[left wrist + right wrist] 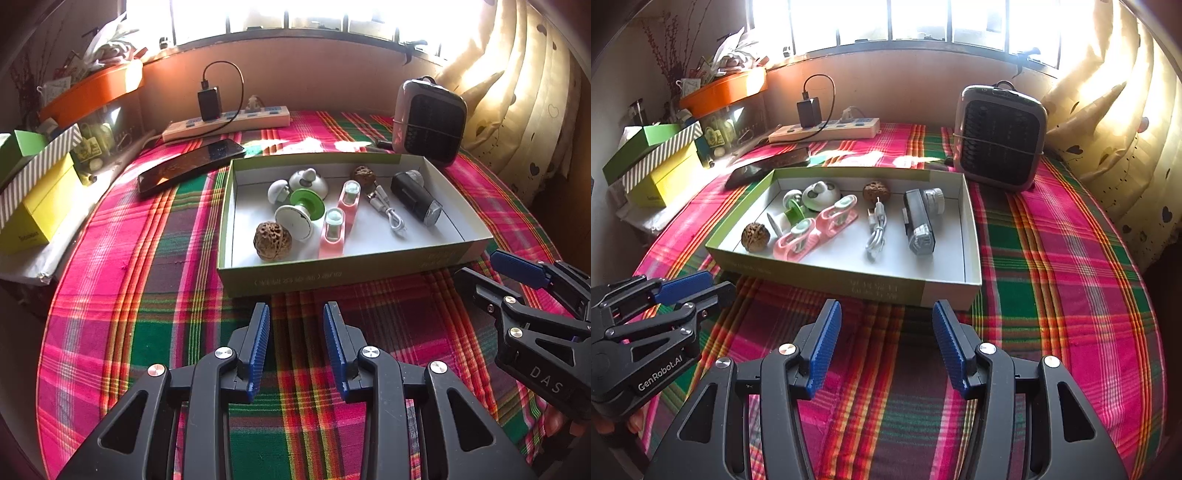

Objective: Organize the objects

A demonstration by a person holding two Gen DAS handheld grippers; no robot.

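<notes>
Behind the box (945,295), heater (999,138) grille squarely visible — right view only

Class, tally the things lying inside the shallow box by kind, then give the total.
Walnuts: 2
Pink clips: 2
White and green suction knobs: 3
White cable: 1
Black lamp: 1
Total: 9

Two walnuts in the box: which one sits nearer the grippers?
The walnut at the box's front left corner, beside the pink clips; the other walnut lies against the back wall.
</notes>
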